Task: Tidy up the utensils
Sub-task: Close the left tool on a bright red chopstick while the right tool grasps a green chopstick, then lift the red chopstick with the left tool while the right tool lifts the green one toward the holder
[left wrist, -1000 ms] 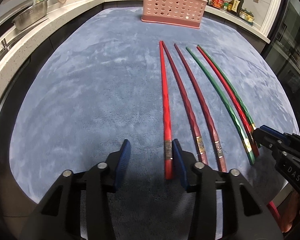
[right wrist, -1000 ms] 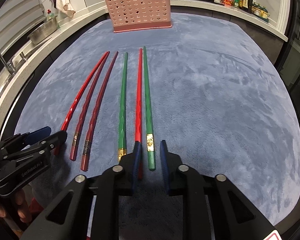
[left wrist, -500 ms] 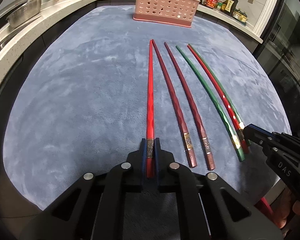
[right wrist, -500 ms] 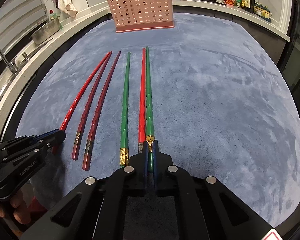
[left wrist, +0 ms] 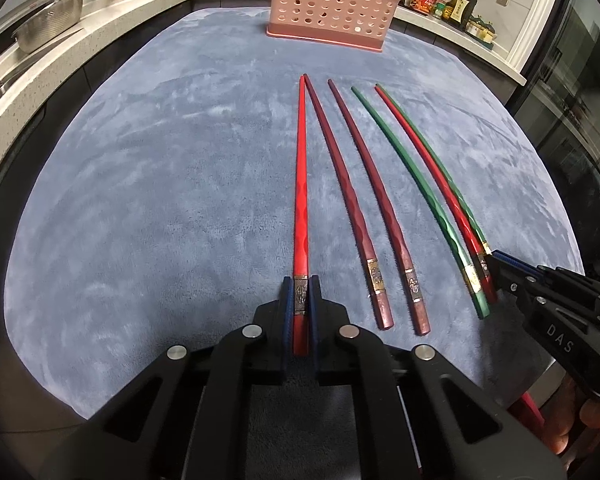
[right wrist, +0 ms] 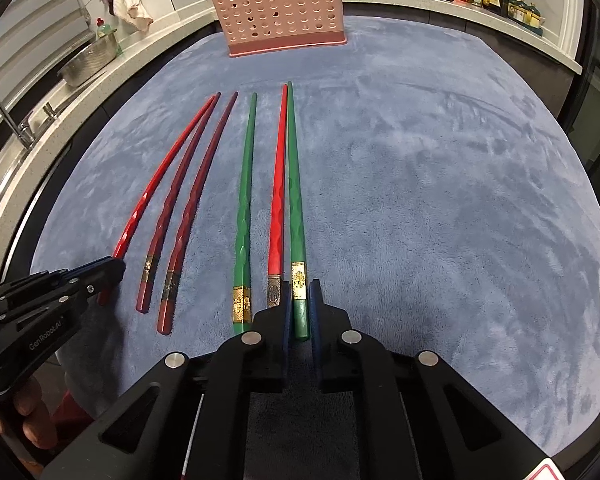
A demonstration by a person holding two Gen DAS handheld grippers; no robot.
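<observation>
Several chopsticks lie side by side on the blue-grey mat (left wrist: 160, 200). My left gripper (left wrist: 301, 292) is shut on the near end of the leftmost bright red chopstick (left wrist: 301, 184), which lies flat. My right gripper (right wrist: 300, 300) is shut on the near end of the rightmost green chopstick (right wrist: 295, 200). A second red chopstick (right wrist: 278, 200) lies against that green one, its end just outside the left finger. Between the grippers lie another green chopstick (right wrist: 245, 200) and two dark red chopsticks (right wrist: 194, 204). Each gripper shows at the edge of the other's view, the right gripper (left wrist: 496, 264) and the left gripper (right wrist: 112, 268).
A pink perforated utensil basket (left wrist: 328, 4) stands at the far edge of the mat. A counter with a steel bowl (left wrist: 48, 28) and a sink tap (right wrist: 4, 116) runs along the left. Bottles (left wrist: 456, 8) stand at the back right. A dark cabinet front is on the right.
Both grippers have shut: the left onto the bright red chopstick, which it had stood open beside, and the right onto the rightmost green chopstick. The chopsticks stay on the mat.
</observation>
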